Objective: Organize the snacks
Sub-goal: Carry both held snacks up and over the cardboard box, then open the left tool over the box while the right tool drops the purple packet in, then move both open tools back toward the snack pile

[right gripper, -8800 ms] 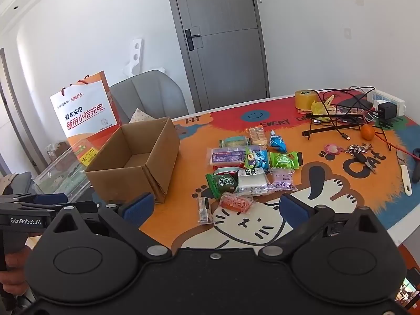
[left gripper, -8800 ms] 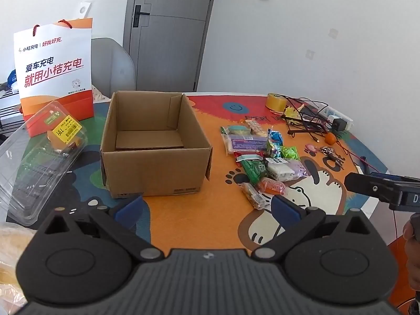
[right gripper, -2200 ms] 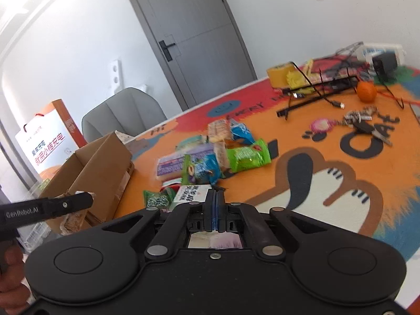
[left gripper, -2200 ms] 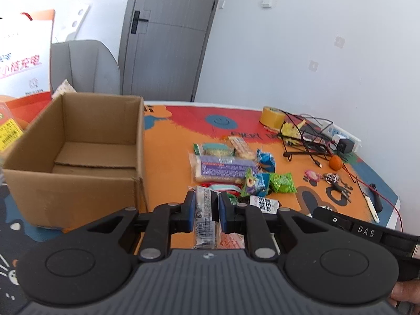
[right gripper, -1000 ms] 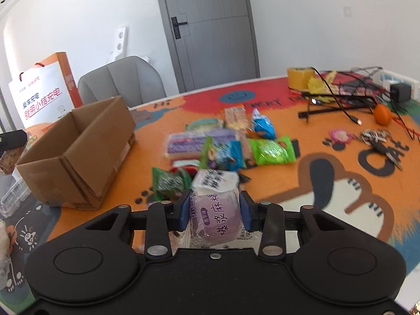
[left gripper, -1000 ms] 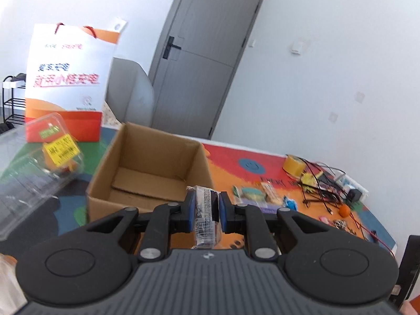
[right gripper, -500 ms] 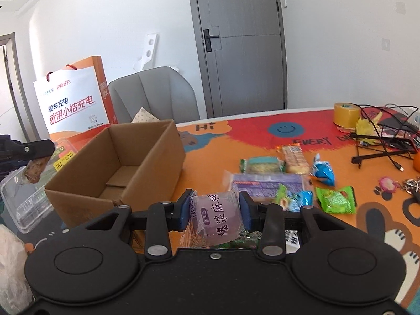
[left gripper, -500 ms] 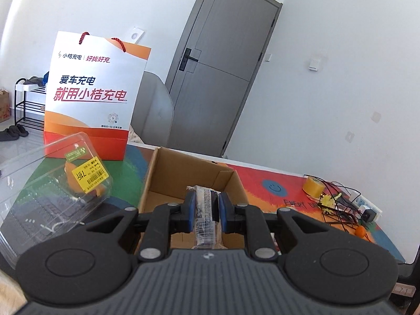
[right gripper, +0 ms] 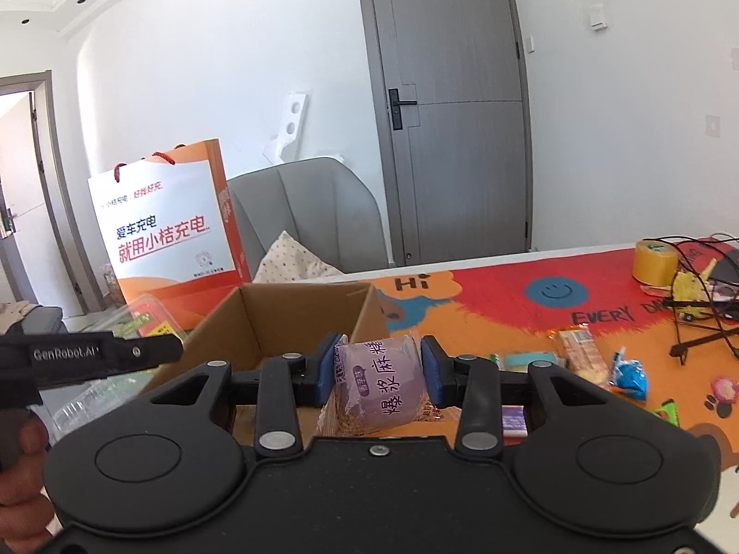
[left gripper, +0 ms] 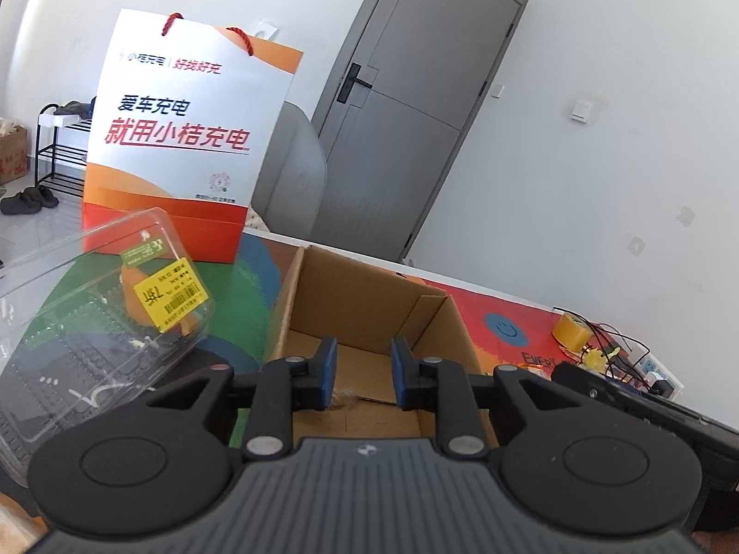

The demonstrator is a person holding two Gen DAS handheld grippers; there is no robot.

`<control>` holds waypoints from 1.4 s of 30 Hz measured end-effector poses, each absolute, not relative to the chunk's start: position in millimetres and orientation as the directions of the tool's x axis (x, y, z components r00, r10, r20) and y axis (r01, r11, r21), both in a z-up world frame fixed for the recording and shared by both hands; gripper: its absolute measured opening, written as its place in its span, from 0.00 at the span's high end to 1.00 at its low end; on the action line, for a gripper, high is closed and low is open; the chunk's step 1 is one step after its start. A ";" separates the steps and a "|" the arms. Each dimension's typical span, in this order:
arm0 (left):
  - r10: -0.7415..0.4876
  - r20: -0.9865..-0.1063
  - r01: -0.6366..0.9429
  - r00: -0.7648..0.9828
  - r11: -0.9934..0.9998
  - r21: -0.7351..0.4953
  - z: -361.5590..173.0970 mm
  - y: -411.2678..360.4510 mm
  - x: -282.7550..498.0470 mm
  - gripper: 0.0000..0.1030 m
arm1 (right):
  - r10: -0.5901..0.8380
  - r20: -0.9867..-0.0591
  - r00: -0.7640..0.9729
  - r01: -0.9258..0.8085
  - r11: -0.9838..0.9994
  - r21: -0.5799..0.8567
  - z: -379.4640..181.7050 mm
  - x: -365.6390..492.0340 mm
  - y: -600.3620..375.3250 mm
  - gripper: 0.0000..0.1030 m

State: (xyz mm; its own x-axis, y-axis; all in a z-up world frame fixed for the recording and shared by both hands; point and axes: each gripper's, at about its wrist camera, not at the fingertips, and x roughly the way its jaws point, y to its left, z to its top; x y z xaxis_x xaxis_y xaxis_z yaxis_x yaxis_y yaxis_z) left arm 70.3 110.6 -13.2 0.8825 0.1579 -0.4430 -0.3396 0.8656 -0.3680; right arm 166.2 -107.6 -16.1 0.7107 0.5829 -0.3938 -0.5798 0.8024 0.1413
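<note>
The left gripper (left gripper: 359, 371) is being opened over the box (left gripper: 369, 304) and nothing is held now, so its snack has been let go, likely into the box. A purple snack (right gripper: 381, 385) is held tight by the right gripper (right gripper: 379, 371), near the box, to be dropped next

Left claw (left gripper: 360, 371): its jaws are opening and now stand empty; the clear-wrapped snack bar gripped half a second earlier is gone from between them, with only a blurred scrap visible below, over the floor of the cardboard box (left gripper: 369, 309). Right claw (right gripper: 379, 371): the purple snack packet (right gripper: 381, 383), lifted off the counter (right gripper: 485, 304) about two seconds ago, now sits before the box's 3 o'clock wall rather than over the snack pile.
</note>
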 end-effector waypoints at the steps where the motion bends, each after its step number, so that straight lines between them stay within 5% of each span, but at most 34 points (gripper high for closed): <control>1: 0.164 -0.443 -0.346 0.881 0.863 -0.368 -13.0 112.1 67.7 0.74 | 0.589 -0.392 0.707 -0.586 0.798 0.141 -15.5 166.4 -104.4 0.63; 9: 0.224 -0.446 -0.407 0.867 0.835 -0.371 -10.4 120.9 46.7 0.48 | 0.646 -0.381 0.662 -0.642 0.751 0.158 -10.1 166.4 -76.7 0.62; 14: 0.258 -0.445 -0.437 0.858 0.822 -0.365 -6.5 123.2 38.2 0.23 | 0.674 -0.352 0.650 -0.670 0.726 0.154 -4.2 160.9 -68.6 0.39; 16: 0.280 -0.445 -0.455 0.851 0.816 -0.357 -5.5 123.0 36.5 0.17 | 0.659 -0.353 0.664 -0.658 0.739 0.144 -3.4 159.0 -71.9 0.36; 22: 0.267 -0.449 -0.447 0.853 0.819 -0.361 -5.2 115.2 38.0 0.09 | 0.628 -0.378 0.680 -0.608 0.772 0.186 -6.8 162.7 -96.9 0.27; 42: 0.171 -0.454 -0.330 0.874 0.895 -0.299 -2.7 42.7 58.5 0.07 | 0.543 -0.412 0.731 -0.491 0.839 0.234 -19.8 161.3 -181.7 0.16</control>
State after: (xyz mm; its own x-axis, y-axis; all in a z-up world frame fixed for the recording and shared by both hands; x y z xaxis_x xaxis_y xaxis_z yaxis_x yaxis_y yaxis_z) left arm 58.5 42.7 -2.7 0.8744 0.1709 -0.4541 -0.3303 0.8952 -0.2991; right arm 161.3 -181.7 -19.8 0.7315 0.5432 -0.4121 -0.4912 0.8390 0.2340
